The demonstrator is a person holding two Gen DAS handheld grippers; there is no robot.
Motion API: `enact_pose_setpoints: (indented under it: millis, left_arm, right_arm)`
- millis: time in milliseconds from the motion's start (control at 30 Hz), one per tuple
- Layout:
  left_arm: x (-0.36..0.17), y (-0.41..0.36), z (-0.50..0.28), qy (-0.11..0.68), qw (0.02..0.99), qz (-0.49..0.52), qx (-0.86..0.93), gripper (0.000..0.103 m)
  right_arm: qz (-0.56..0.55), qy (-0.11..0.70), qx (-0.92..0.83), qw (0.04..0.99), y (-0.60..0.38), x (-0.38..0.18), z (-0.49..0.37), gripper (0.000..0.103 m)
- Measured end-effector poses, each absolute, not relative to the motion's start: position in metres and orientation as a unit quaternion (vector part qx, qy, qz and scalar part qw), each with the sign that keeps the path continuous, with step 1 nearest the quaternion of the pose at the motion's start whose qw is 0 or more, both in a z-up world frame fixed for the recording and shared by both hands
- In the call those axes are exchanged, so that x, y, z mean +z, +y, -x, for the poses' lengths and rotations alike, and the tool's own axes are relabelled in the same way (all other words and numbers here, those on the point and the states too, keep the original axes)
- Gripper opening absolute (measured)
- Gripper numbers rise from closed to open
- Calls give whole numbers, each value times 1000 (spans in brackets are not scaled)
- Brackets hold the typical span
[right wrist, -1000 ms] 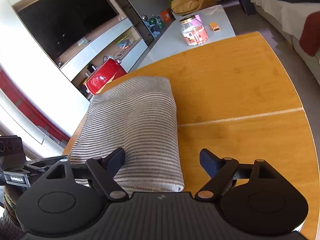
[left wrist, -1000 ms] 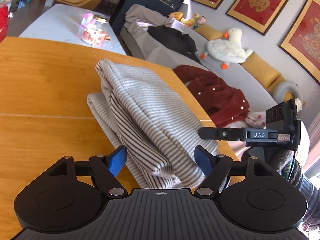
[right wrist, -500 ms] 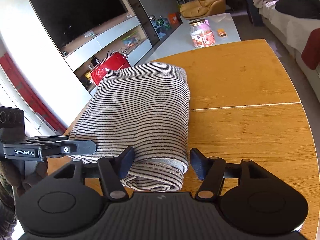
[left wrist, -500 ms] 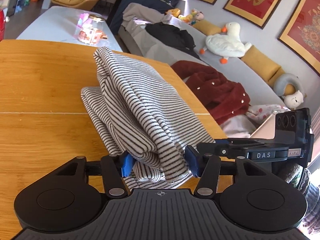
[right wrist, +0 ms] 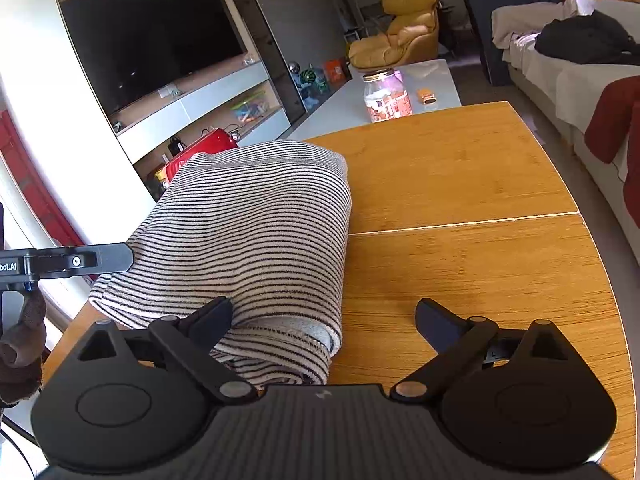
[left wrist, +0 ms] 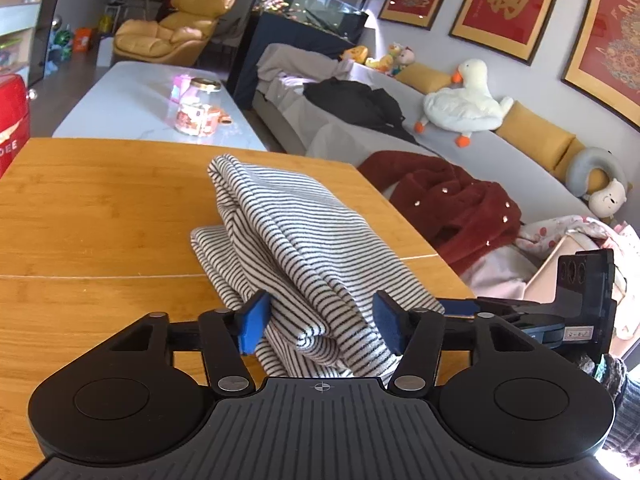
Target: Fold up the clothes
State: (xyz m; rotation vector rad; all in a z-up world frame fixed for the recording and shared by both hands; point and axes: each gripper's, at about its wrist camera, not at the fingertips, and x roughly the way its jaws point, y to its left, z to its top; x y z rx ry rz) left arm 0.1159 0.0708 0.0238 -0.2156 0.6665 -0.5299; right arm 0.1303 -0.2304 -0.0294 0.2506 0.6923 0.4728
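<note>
Right claw (right wrist: 324, 320) just popped wide open, left claw (left wrist: 318, 326) closed in, pinching striped top (left wrist: 304, 240) on surface (left wrist: 100, 216).

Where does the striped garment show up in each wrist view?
Left wrist: striped garment runs from mid-frame down between the left gripper pads.
Right wrist: it lies left of centre, its near end by the right gripper.
Shared landmark: glass jar on the white table beyond.
</note>
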Motion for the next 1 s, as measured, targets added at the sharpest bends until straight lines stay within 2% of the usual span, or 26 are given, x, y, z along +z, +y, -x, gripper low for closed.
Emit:
enact_pose_setpoints:
  millis: [33,67,233,500,633,700,733,767,1000]
  left_arm:
    - [25,69,-116,322,904,104,-261,47]
    - [27,67,-115,320,901,107,-271,47]
    - [28,54,-104,317,891,104,-310,48]
    - [-8,76,-103,369,883,111,-267,46]
    - [18,87,-96,335,896,117,-268,53]
    - [32,90,-98,311,906,120,-261,67]
    - [37,91,-102,302,910,124,-256,81]
    - [41,90,-108,297,913,126,-249,86]
    - [11,74,-178,358,889,170,-230,88]
  right_arm:
    - [-124,335,228,906,-231,-30,-131,98]
    - [-127,334,228,906,-232,-30,-130,99]
    - [-133,332,227,906,-235,-32,-129,99]
    - [-134,333,230,905,-235,-31,-128,101]
    - [-136,330,226,906,-234,-32,-129,102]
    - [-138,329,226,907,-235,-32,-128,102]
    - [-139,328,225,907,-235,-33,-128,102]
    - [-140,328,225,907,-235,-33,-128,103]
    - [-148,324,223,908,-237,-33,-127,103]
